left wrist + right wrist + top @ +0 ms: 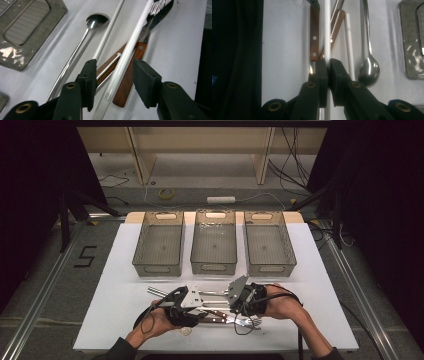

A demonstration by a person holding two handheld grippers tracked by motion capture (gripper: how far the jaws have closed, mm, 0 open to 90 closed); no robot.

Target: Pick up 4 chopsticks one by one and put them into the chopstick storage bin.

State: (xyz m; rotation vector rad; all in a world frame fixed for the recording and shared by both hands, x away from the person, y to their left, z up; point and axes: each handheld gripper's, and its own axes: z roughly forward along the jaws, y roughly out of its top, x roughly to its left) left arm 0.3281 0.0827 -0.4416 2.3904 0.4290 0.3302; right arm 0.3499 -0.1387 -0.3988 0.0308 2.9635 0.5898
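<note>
On white table [125,270], three bins [214,242], two white sticks [125,57]; right hand-held gripper [328,61] clamps one, left hand-held gripper [115,75] released.

- My right hand-held gripper [328,68] is clamped on a white chopstick [327,30].
- I note a spoon [369,70] just beside, and wooden-handled knives [314,37] beneath, on the tabletop [284,50].

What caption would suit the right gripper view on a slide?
Right gripper shut on a white chopstick lying over wooden-handled knives, beside a steel spoon.
</note>
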